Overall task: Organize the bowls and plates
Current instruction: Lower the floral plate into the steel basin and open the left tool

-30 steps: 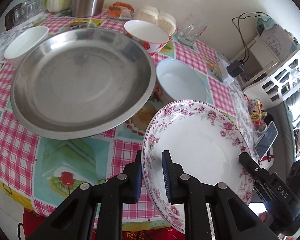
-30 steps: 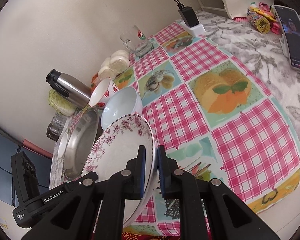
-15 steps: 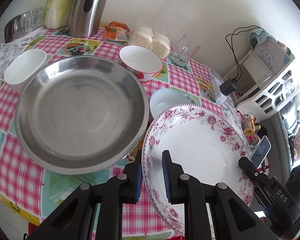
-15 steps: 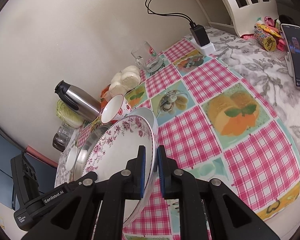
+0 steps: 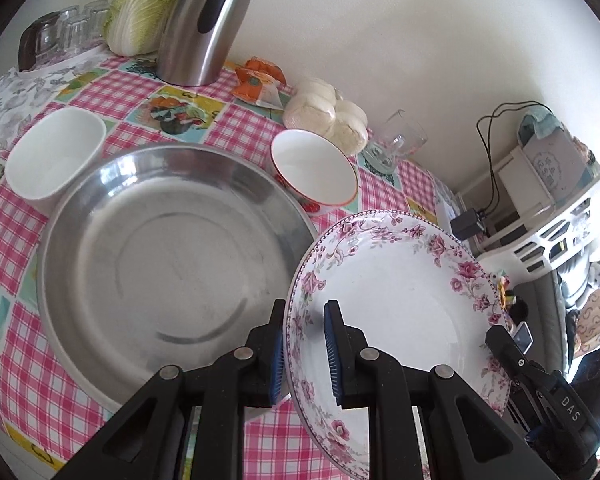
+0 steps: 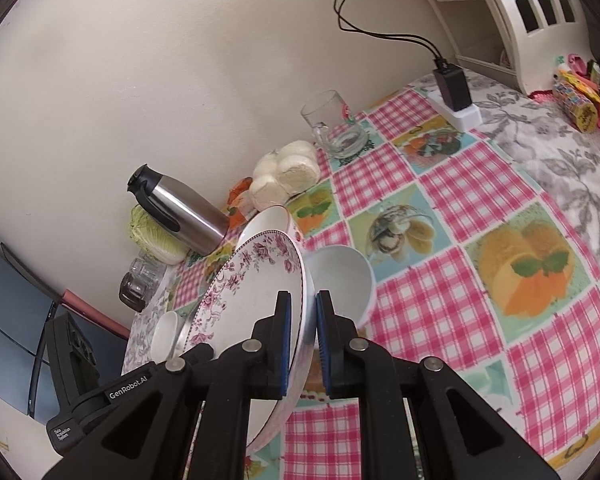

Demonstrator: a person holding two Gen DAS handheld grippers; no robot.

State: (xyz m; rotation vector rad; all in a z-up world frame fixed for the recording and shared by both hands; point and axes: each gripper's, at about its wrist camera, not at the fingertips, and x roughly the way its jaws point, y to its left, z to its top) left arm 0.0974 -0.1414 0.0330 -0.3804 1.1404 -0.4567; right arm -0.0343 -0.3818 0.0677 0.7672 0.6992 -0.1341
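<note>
Both grippers hold one floral-rimmed white plate (image 5: 400,304) by opposite edges, lifted off the table and tilted. My left gripper (image 5: 306,340) is shut on its left rim. My right gripper (image 6: 303,320) is shut on the plate's (image 6: 252,292) right rim. A large steel basin (image 5: 160,264) lies just left of the plate. A red-rimmed bowl (image 5: 314,172) sits behind the basin, a white rectangular bowl (image 5: 54,156) at its far left. A plain white bowl (image 6: 340,276) sits right of the plate in the right wrist view.
At the back by the wall stand a steel thermos jug (image 5: 204,24), a cabbage (image 5: 140,4), upturned glasses (image 5: 68,32), wrapped buns (image 5: 324,112) and a glass mug (image 6: 336,128). A power adapter (image 6: 452,84) and a white rack (image 6: 536,12) are at the right.
Both grippers have lifted the floral plate higher and carried it left toward the steel basin; its left rim now overlaps the basin's edge and hides the plain white bowl in the left wrist view.
</note>
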